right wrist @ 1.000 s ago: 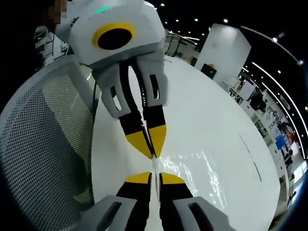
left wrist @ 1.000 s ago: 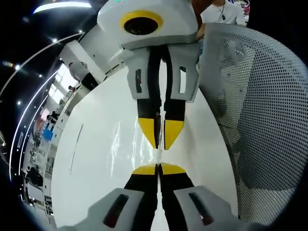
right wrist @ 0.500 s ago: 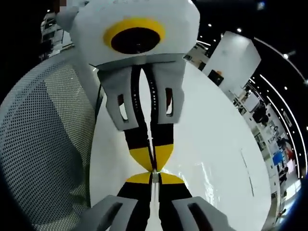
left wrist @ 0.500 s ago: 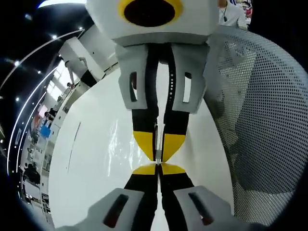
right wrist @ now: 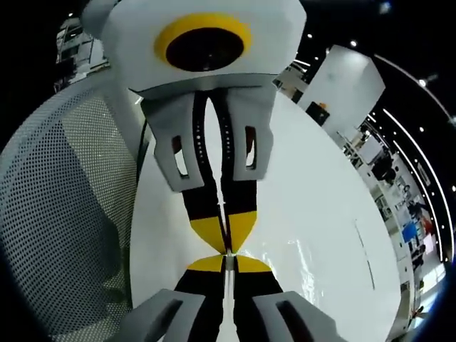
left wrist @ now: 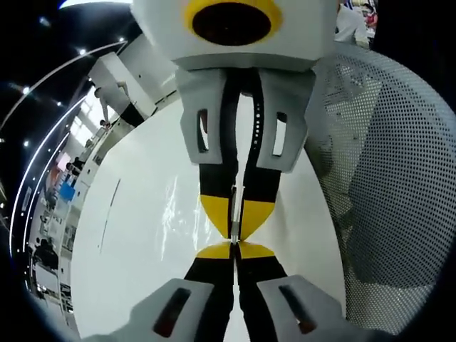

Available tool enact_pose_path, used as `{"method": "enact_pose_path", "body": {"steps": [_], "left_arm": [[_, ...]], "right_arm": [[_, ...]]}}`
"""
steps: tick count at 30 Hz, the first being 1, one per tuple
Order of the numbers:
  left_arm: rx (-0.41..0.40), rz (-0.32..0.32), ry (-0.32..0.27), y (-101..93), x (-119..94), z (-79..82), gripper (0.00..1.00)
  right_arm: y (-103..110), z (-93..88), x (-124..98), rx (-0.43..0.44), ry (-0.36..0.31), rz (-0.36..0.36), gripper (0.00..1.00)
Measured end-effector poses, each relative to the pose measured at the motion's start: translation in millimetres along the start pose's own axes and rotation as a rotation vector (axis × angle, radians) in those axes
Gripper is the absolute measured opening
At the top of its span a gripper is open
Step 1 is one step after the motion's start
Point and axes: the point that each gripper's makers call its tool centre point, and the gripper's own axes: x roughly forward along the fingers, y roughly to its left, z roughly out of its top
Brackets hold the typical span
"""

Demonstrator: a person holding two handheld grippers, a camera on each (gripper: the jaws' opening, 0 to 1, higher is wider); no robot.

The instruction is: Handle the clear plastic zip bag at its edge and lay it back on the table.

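Note:
The clear plastic zip bag (left wrist: 169,214) shows as a glossy, wrinkled sheen over the white table (left wrist: 128,256). Its thin top edge runs between the two grippers. My left gripper (left wrist: 234,249) is shut on that edge. In the left gripper view, my right gripper (left wrist: 234,229) comes down from above, tips almost touching the left's, also shut on the edge. In the right gripper view, the right gripper (right wrist: 227,262) is shut on the edge. The left gripper (right wrist: 226,244) meets it tip to tip, with the bag (right wrist: 299,267) gleaming to the right.
A grey mesh chair back (left wrist: 385,185) stands close beside the grippers and is also seen in the right gripper view (right wrist: 64,214). The white table (right wrist: 313,185) stretches away behind. A white pillar (right wrist: 335,78) and a dim hall with ceiling lights lie beyond.
The two grippers have closed the gap along the bag's edge and now stand nearly tip to tip. Both have stayed shut on the bag.

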Motion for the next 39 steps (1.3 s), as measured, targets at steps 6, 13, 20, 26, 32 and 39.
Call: {"method": "enact_pose_path", "body": {"steps": [6,13,20,26,32,39], "left_arm": [[0.002,-0.004,0.001,-1.6,-1,2.8,0.00],[0.007,-0.006,-0.005,-2.5,-1,4.8,0.00],[0.015,-0.009,-0.006,-1.5,-1,6.1,0.00],[0.022,-0.012,-0.009,-0.7,-1,7.3,0.00],[0.027,-0.014,-0.011,0.0,-2,10.2,0.00],[0.027,-0.011,-0.011,1.4,-4,10.1,0.00]], "right_arm": [[0,-1.9,-1,0.004,0.007,-0.007,0.00],[1,-3.0,-3,0.011,0.009,-0.017,0.00],[0,-4.3,-4,0.018,0.012,-0.024,0.00],[-1,-3.8,-7,0.021,0.011,-0.030,0.00],[-2,-3.8,-7,0.027,0.008,-0.034,0.00],[-3,-2.3,-8,0.029,0.002,-0.039,0.00]]}}
